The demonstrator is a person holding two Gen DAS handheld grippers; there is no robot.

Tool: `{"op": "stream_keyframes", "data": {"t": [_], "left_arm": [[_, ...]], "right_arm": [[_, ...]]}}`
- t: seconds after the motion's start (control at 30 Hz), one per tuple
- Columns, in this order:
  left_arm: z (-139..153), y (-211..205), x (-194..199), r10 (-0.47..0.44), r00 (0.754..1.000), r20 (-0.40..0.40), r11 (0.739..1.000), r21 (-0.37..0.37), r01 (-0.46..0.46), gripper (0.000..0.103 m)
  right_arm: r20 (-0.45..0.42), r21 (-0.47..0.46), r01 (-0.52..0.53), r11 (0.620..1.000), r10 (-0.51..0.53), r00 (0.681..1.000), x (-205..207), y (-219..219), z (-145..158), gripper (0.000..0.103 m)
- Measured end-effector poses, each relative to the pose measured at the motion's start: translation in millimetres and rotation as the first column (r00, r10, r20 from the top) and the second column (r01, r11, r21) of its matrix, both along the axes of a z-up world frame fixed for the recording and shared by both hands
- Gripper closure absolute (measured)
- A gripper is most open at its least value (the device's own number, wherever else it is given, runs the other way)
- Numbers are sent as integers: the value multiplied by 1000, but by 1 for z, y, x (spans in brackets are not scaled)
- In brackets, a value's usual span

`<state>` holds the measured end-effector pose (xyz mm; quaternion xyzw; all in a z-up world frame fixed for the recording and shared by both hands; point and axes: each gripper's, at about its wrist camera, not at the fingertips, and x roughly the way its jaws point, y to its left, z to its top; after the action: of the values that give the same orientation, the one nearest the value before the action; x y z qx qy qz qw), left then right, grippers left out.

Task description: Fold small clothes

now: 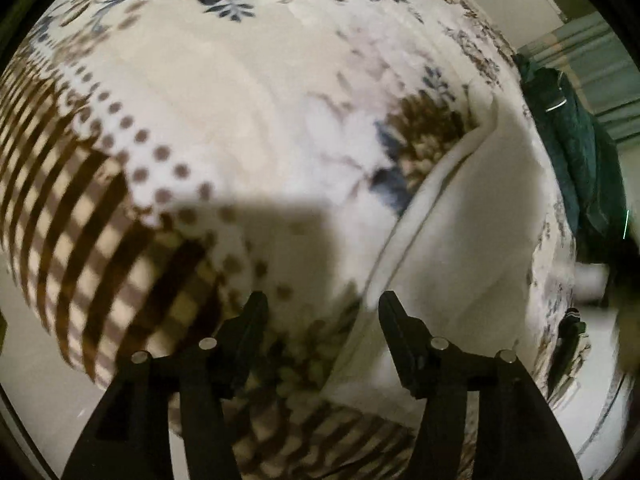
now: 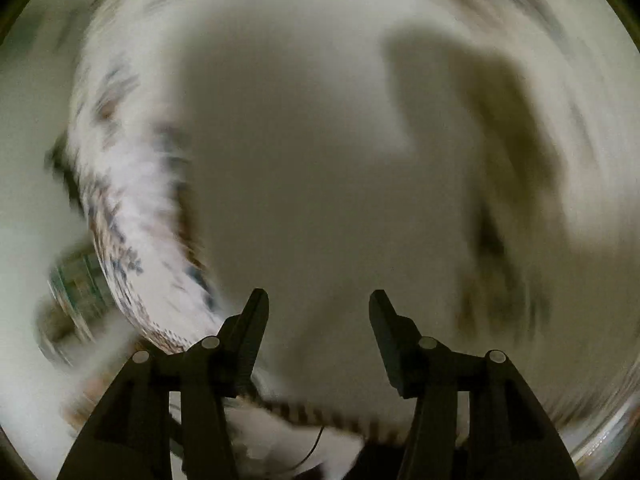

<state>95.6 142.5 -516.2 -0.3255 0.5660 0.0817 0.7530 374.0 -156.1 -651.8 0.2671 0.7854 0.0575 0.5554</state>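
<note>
A plain white garment (image 1: 472,216) lies flat on a patterned blanket (image 1: 208,96) with brown checks, dots and blue-brown flowers. In the left wrist view its hemmed edge runs diagonally just ahead of my left gripper (image 1: 322,306), which is open and empty, hovering above that edge. In the right wrist view the image is heavily motion-blurred; the white garment (image 2: 320,160) fills most of it, with the blanket (image 2: 132,216) at the left. My right gripper (image 2: 318,302) is open and empty above the white cloth.
A dark green garment (image 1: 576,152) is piled at the blanket's far right edge. Pale floor (image 1: 36,380) shows at the lower left. A dark thin cable (image 2: 312,450) lies near the bottom of the right wrist view.
</note>
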Motion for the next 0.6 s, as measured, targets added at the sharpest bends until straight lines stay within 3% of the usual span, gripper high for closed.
{"op": "stream_keyframes", "data": {"t": [0.1, 0.17, 0.23, 0.3, 0.33, 0.43, 0.6], "left_arm": [[-1, -7, 5, -6, 1000, 15, 1000, -6, 6, 48], [-3, -15, 9, -17, 1000, 21, 1000, -24, 18, 48], [-4, -22, 15, -37, 999, 28, 999, -25, 38, 48], [-2, -32, 17, -77, 996, 33, 997, -10, 78, 48], [-1, -37, 18, -99, 995, 30, 995, 1, 99, 48], [3, -45, 17, -151, 988, 33, 988, 32, 150, 48], [-2, -54, 14, -209, 978, 17, 977, 52, 208, 48]], "right_arm": [[-170, 64, 291, 954, -277, 946, -96, -57, -40, 48], [-254, 105, 459, 882, -423, 870, -149, -77, -68, 48], [-283, 165, 567, 807, -513, 811, -180, -83, -90, 48], [-267, 226, 626, 746, -571, 777, -197, -81, -103, 64], [-236, 221, 626, 748, -582, 778, -202, -79, -104, 94], [-97, 186, 592, 784, -585, 805, -211, -75, -91, 95], [60, 41, 445, 895, -447, 893, -235, -55, -54, 97]]}}
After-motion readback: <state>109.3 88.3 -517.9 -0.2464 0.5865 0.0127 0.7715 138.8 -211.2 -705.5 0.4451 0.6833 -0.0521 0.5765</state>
